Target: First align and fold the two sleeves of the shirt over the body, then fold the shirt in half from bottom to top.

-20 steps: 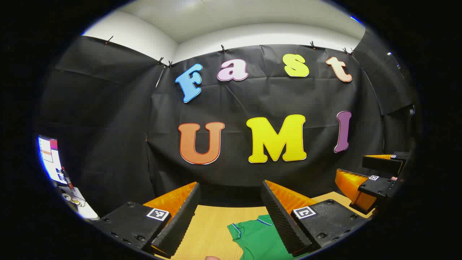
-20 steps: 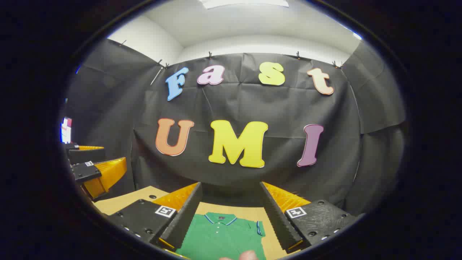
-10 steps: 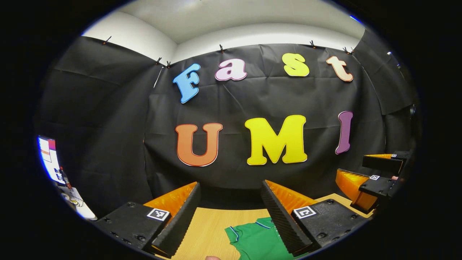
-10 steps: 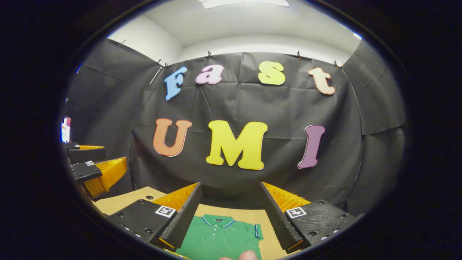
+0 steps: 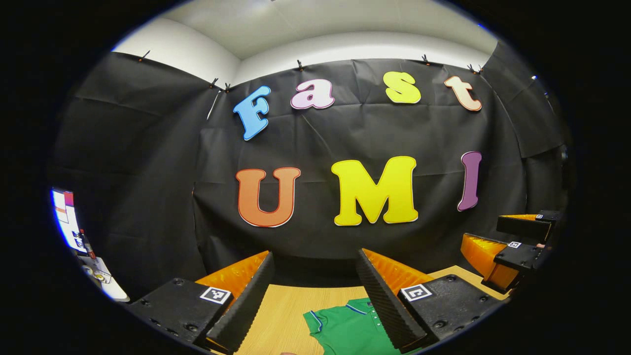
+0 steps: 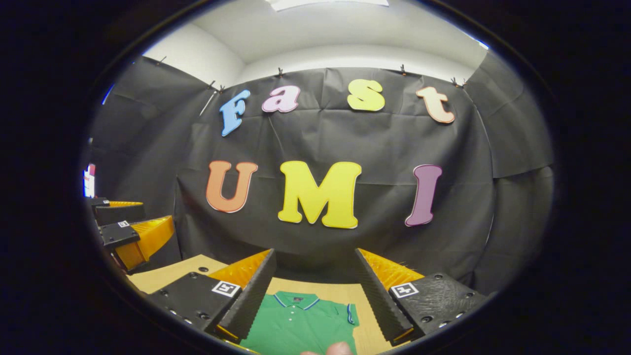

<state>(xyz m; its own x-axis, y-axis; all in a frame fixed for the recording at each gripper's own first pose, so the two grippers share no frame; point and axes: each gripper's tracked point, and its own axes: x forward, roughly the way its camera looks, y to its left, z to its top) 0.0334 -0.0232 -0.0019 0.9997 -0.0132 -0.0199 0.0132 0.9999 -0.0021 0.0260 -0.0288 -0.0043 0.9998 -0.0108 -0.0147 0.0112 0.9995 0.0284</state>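
Both pairs of tongs are hovering above the desk, level and pointing toward the black cloth wall of the booth, and neither is touching anything. The left tongs point(image 5: 315, 296) are standing wide open, with bare wood and a strip of the shirt showing through the gap between the two fingers. The right tongs point(image 6: 315, 293) are likewise gaping open, holding nothing.

The green shirt point(image 6: 301, 323) is lying flat on the light wooden desk point(image 5: 283, 315), well below the fingers. It is a polo with a striped trim on the collar and on the sleeve cuffs. In the right gripper view it is sitting squarely between the two open fingers, collar toward the wall, placket and buttons facing up, and one short sleeve point(image 6: 351, 314) is spreading out toward the right finger. In the left gripper view the shirt point(image 5: 352, 329) is showing its other sleeve and part of the collar, partly hidden behind the right-hand finger of the left tongs.

The two tools are hanging side by side, apart from one another: the right tongs point(image 5: 498, 246) are showing at the far right edge of the left gripper view, and the left tongs point(image 6: 135, 217) at the far left edge of the right gripper view. A fingertip point(image 6: 339, 349) is peeking in at the bottom edge of the right gripper view. A lit screen point(image 5: 66, 219) is glowing at the far left, beyond the cloth.
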